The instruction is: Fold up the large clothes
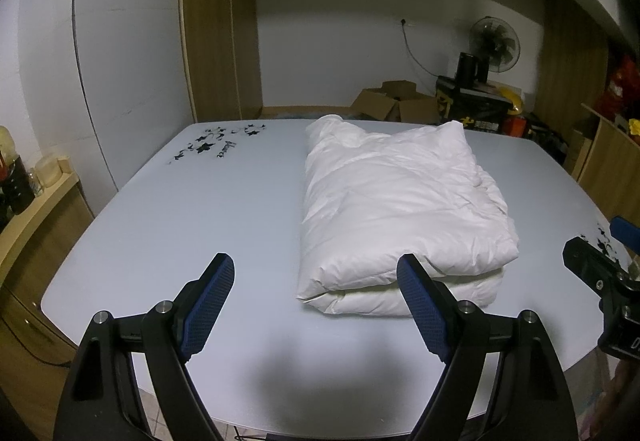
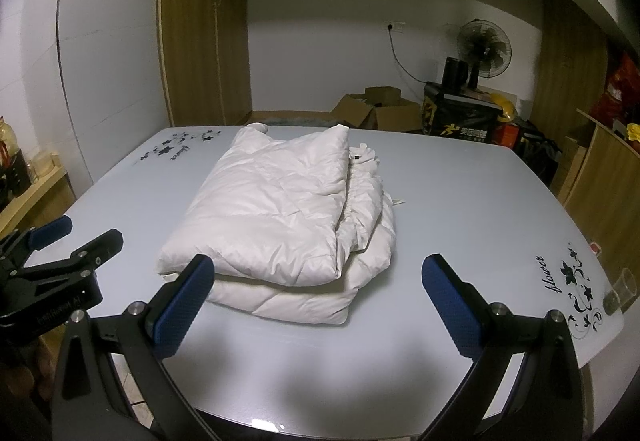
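A white puffy down jacket (image 1: pixel 400 209) lies folded into a thick stacked bundle on the pale grey table (image 1: pixel 192 209). In the right wrist view the jacket (image 2: pixel 280 217) shows its layers at the near edge and a ruffled hem on its right side. My left gripper (image 1: pixel 318 273) hovers open over the near table edge, left of the bundle; its right finger overlaps the jacket's near corner in the picture. My right gripper (image 2: pixel 318 277) is open too, just before the bundle's front, holding nothing. Each gripper shows at the other view's side edge.
Black flower prints mark the table's far left corner (image 1: pixel 218 143) and near right corner (image 2: pixel 568 289). Behind the table stand cardboard boxes (image 1: pixel 394 103), a black and yellow crate (image 2: pixel 460 119), a kettle and a fan (image 2: pixel 484 49). A wooden cabinet (image 1: pixel 24 225) flanks the left.
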The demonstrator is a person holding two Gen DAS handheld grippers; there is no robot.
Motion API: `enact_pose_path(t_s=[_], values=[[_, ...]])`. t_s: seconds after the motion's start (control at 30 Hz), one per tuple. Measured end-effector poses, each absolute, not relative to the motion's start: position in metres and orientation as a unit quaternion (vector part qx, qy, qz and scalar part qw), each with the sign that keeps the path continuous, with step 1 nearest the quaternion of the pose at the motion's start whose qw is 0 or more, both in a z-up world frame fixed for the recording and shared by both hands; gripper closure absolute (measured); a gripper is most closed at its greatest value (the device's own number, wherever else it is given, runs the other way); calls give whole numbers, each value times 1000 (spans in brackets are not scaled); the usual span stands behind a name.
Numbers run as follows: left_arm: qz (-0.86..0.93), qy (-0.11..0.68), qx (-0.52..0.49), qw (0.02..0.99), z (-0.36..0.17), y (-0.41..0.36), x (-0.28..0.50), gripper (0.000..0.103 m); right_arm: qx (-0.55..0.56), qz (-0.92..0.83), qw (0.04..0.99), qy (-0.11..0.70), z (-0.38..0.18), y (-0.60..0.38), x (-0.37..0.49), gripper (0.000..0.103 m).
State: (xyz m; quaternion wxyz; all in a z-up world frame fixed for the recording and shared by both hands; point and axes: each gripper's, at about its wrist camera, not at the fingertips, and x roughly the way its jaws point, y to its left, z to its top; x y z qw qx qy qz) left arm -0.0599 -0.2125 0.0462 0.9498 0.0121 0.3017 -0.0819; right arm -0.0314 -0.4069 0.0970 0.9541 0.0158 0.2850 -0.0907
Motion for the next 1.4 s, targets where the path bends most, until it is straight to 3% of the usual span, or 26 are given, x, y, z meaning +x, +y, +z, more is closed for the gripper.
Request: enact_pose_path(t_s=[1.4], values=[[-77, 300, 13, 951, 49, -210, -62, 19, 13, -76, 954, 290, 93, -403, -30, 0]])
